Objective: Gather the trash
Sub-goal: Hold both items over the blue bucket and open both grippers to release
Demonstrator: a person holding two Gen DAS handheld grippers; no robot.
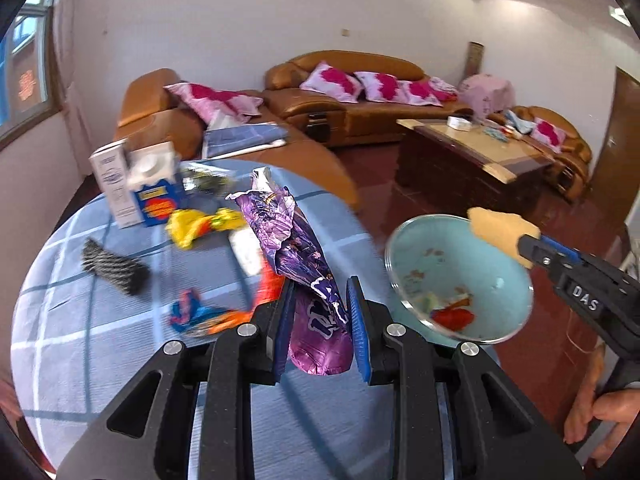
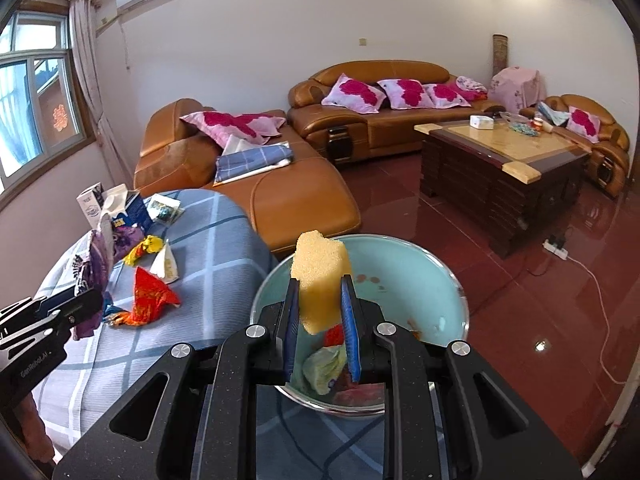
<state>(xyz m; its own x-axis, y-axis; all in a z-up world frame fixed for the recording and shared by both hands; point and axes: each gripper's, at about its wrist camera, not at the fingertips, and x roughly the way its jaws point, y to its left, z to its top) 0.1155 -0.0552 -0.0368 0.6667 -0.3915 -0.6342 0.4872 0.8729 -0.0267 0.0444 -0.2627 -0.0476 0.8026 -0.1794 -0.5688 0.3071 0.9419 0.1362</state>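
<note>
My left gripper (image 1: 320, 312) is shut on a crumpled purple foil wrapper (image 1: 296, 252), lifted above the table's blue checked cloth (image 1: 100, 340); from the right wrist view the same wrapper (image 2: 96, 264) hangs at the far left. My right gripper (image 2: 320, 300) is shut on a yellow sponge (image 2: 320, 276), held over a light blue bowl (image 2: 420, 280) at the table's right edge. The bowl (image 1: 460, 268) holds a few scraps of red and pale green trash. On the cloth lie a yellow wrapper (image 1: 196, 224), a red wrapper (image 2: 152, 296) and a blue and orange wrapper (image 1: 200, 316).
A white and blue carton (image 1: 136, 188) stands at the table's far left, with a dark mesh piece (image 1: 112, 268) nearer. Beyond the table are an orange leather sofa (image 2: 280, 184), a dark wooden coffee table (image 2: 500, 168) and a shiny red floor (image 2: 520, 320). A hand (image 1: 600, 420) grips the right tool.
</note>
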